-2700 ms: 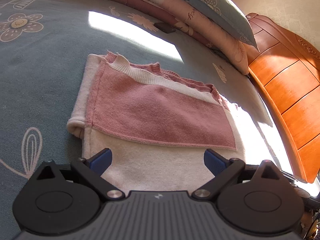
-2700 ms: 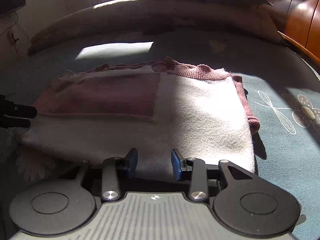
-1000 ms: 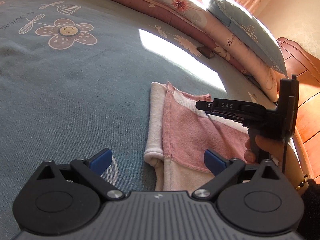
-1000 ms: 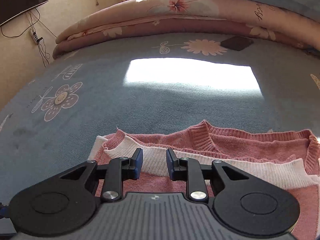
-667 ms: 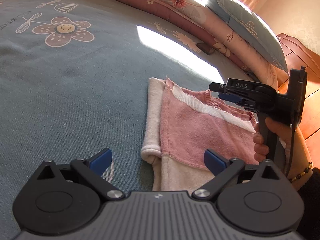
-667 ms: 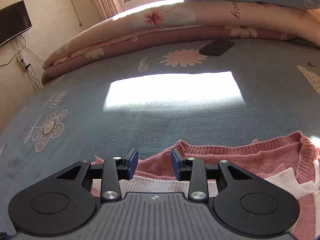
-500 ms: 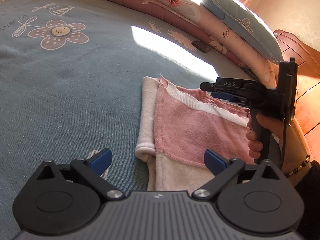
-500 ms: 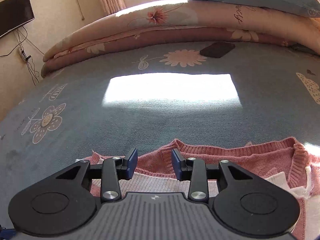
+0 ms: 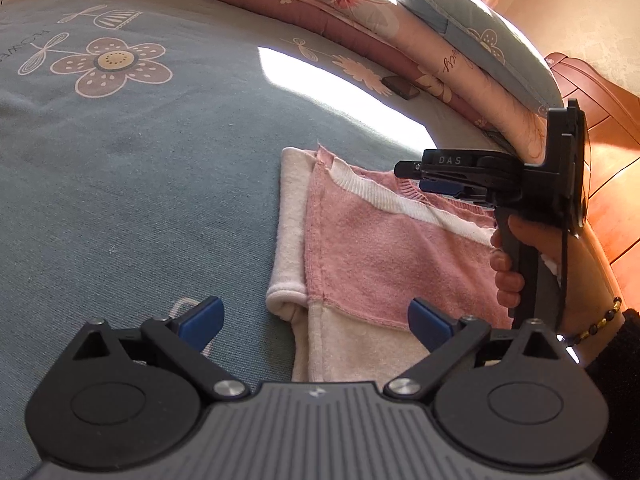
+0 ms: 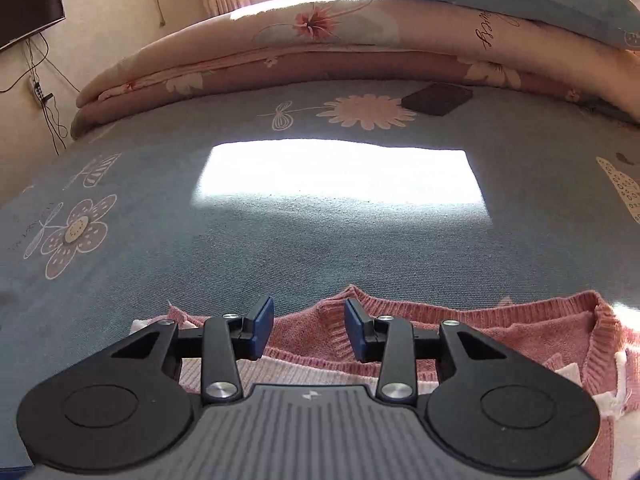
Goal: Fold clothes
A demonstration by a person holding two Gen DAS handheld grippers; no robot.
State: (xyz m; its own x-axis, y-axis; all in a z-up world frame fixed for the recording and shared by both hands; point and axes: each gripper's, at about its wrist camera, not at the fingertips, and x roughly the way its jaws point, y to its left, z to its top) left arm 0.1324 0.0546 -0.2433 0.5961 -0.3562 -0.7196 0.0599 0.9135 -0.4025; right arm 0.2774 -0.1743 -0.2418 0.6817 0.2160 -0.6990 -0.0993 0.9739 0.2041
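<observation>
Pink-and-cream knitted sweater [image 9: 360, 248] folded flat on blue floral bedspread [image 9: 140, 168], released moments ago; right gripper [image 10: 309, 326] part-open, empty, left gripper [image 9: 316, 316] wide, empty; fold apparently finished.

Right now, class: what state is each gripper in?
Left gripper: open wide, holding nothing, over the folded sweater's near edge.
Right gripper: partly open, holding nothing, above the sweater's collar.
</observation>
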